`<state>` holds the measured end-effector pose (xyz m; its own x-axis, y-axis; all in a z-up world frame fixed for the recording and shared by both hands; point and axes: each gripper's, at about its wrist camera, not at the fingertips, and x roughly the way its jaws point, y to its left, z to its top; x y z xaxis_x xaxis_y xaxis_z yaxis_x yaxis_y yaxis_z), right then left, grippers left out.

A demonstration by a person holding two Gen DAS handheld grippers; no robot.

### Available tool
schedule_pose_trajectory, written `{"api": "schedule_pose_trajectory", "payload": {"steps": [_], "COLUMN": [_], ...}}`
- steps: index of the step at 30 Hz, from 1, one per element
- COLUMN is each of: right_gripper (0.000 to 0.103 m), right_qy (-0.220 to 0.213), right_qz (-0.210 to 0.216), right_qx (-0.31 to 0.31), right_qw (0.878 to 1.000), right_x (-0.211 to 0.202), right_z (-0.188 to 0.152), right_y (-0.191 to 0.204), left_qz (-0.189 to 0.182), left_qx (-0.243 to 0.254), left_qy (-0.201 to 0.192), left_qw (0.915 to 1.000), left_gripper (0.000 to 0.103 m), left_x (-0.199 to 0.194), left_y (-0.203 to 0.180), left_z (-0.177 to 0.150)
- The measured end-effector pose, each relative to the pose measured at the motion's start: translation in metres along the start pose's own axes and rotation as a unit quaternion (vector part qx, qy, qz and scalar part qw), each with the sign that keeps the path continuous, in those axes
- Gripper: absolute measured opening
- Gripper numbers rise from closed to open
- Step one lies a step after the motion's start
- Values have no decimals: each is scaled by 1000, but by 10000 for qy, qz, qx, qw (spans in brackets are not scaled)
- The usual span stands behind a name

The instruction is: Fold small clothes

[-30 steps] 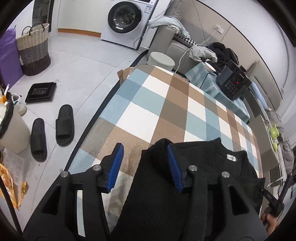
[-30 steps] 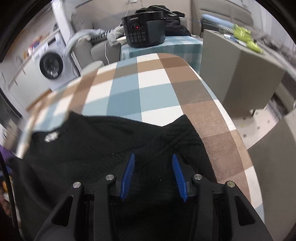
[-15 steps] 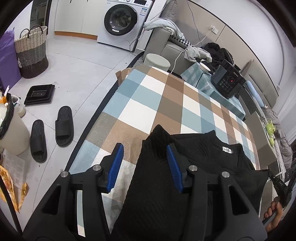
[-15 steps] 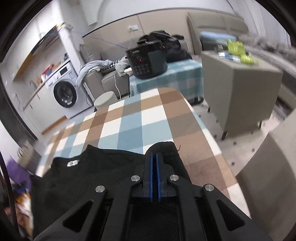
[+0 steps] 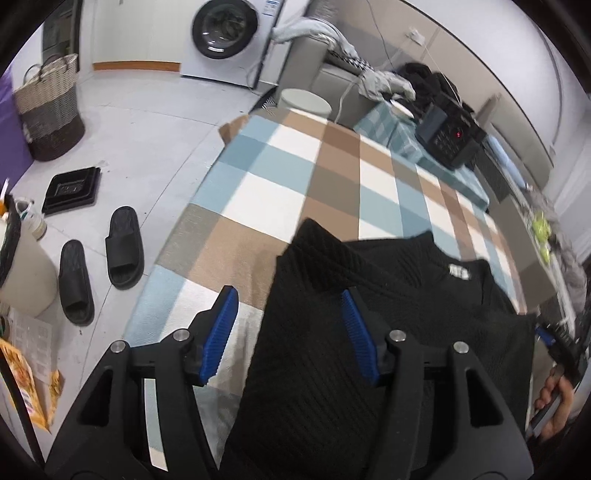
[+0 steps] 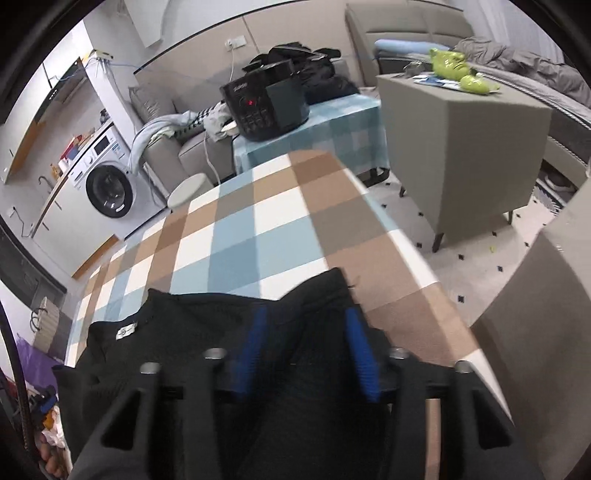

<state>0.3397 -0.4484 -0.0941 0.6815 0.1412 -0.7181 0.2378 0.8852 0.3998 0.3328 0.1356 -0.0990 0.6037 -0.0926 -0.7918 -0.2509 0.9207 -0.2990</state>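
Note:
A black ribbed knit top (image 5: 388,314) lies on the checked table (image 5: 295,177), neck label up, its left shoulder corner pointing away. My left gripper (image 5: 291,328) is open over that left side, one blue pad off the cloth, the other over it. In the right wrist view the top (image 6: 207,332) spreads across the near table (image 6: 258,229). My right gripper (image 6: 308,350) is open above its right shoulder, holding nothing.
A black appliance (image 6: 264,107) sits on a small blue-checked table beyond the far end. A grey cabinet (image 6: 461,147) stands at the right. Slippers (image 5: 99,266), a basket (image 5: 48,107) and a washing machine (image 5: 225,29) are on the floor at the left.
My right gripper was open, shut over the top's right shoulder half a second ago, and is open again now. The left gripper stayed open and shifted slightly.

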Motion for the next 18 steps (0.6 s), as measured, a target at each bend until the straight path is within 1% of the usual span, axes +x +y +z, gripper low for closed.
{"api": "schedule_pose_trajectory", "payload": {"steps": [3, 7, 9, 10, 11, 13, 16, 18], "right_gripper": [49, 49, 49, 49, 49, 49, 49, 49], "right_qy": [150, 191, 190, 179, 180, 178, 255, 274], "right_qz": [-6, -11, 5, 0, -27, 30, 165, 290], "right_qx": [213, 251, 267, 287, 313, 363, 429, 425], "right_qw": [9997, 9995, 9995, 9994, 9993, 9992, 9986, 9983], "right_x": [4, 7, 7, 7, 6, 6, 15, 21], "right_z": [-2, -3, -2, -2, -1, 0, 2, 3], "right_y": [-11, -15, -17, -19, -21, -25, -27, -24], "left_qz": [28, 135, 73, 22, -25, -115, -270, -391], "left_qx": [155, 205, 214, 249, 305, 349, 175, 52], "left_qy": [121, 15, -148, -234, -292, -435, -748, -859], "left_qw": [9998, 9997, 9996, 9994, 9991, 9984, 9967, 9955], "left_gripper": [55, 55, 44, 24, 9, 4, 4, 4], "left_x": [16, 30, 31, 31, 31, 25, 7, -4], "left_y": [-8, -13, -14, -16, -18, -18, -12, -7], "left_z": [1, 10, 14, 16, 18, 20, 20, 21]}}
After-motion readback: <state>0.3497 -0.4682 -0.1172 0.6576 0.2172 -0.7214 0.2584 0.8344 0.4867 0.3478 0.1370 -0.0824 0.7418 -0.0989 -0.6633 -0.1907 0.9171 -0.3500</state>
